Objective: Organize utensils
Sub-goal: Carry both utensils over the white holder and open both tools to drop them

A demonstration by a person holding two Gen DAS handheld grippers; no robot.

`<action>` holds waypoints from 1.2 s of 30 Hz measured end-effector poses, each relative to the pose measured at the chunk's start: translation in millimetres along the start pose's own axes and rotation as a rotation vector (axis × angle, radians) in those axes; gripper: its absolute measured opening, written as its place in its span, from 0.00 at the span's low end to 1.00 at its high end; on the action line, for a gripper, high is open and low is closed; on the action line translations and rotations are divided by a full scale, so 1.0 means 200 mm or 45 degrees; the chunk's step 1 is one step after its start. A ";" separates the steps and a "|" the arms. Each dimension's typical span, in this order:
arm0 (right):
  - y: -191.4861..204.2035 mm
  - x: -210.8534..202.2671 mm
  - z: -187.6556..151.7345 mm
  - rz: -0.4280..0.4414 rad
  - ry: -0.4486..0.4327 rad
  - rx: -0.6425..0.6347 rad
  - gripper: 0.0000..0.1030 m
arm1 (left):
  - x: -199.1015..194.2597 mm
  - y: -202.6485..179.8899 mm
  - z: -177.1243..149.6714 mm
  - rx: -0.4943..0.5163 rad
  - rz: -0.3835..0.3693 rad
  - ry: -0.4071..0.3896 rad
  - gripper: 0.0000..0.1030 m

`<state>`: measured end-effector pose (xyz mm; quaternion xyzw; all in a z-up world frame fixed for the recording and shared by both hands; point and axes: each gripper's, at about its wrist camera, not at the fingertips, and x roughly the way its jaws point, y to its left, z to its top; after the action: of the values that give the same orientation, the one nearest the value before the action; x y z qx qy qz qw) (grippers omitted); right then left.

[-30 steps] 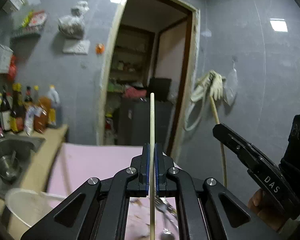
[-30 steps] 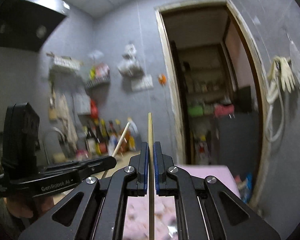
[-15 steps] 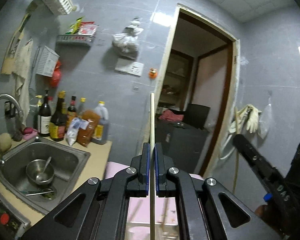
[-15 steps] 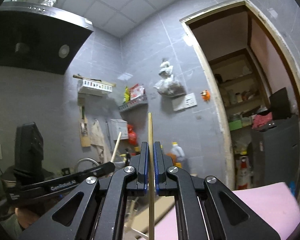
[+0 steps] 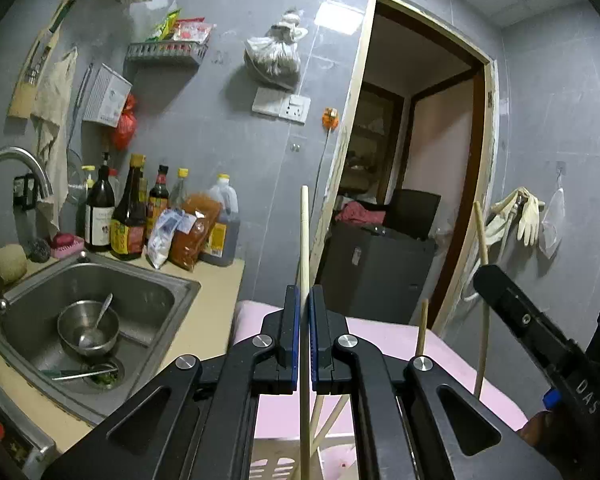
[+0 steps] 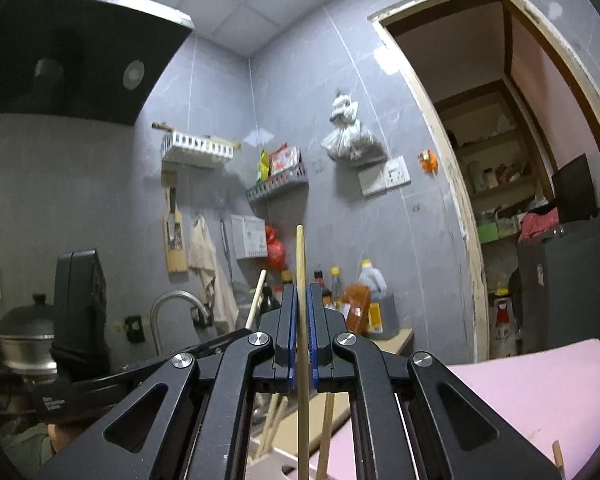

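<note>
Since 0.5 s ago both views have tilted slightly further, and a white slotted holder [image 5: 284,466] now shows at the bottom of the left view. Each chopstick stands near-vertical, long axis upright: one [image 5: 305,240] pinched in the left claw [image 5: 305,344], the other [image 6: 301,264] pinched in the right claw [image 6: 301,344]. The holder, on the pink worktop [image 5: 452,364], lies directly beneath both; the left claw looks nearer, though the fisheye rim makes this uncertain.
</note>
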<state>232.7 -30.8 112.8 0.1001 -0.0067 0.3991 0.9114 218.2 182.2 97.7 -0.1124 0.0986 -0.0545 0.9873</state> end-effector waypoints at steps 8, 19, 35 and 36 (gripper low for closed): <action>0.00 -0.01 -0.08 -0.011 0.056 -0.073 0.03 | 0.02 0.00 -0.07 0.045 -0.030 0.066 0.02; -0.02 -0.07 -0.12 -0.005 0.171 -0.135 0.07 | -0.04 -0.04 -0.11 0.019 -0.126 0.138 0.05; -0.13 -0.34 0.06 -0.133 0.105 -0.138 0.46 | -0.21 -0.30 -0.03 0.017 -0.231 0.013 0.44; -0.14 -0.36 0.07 -0.145 0.100 -0.138 0.47 | -0.22 -0.33 -0.03 0.026 -0.237 0.003 0.47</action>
<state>205.5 -105.1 115.2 0.0352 0.0131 0.3494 0.9362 169.2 123.6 115.6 -0.1109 0.0884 -0.1471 0.9789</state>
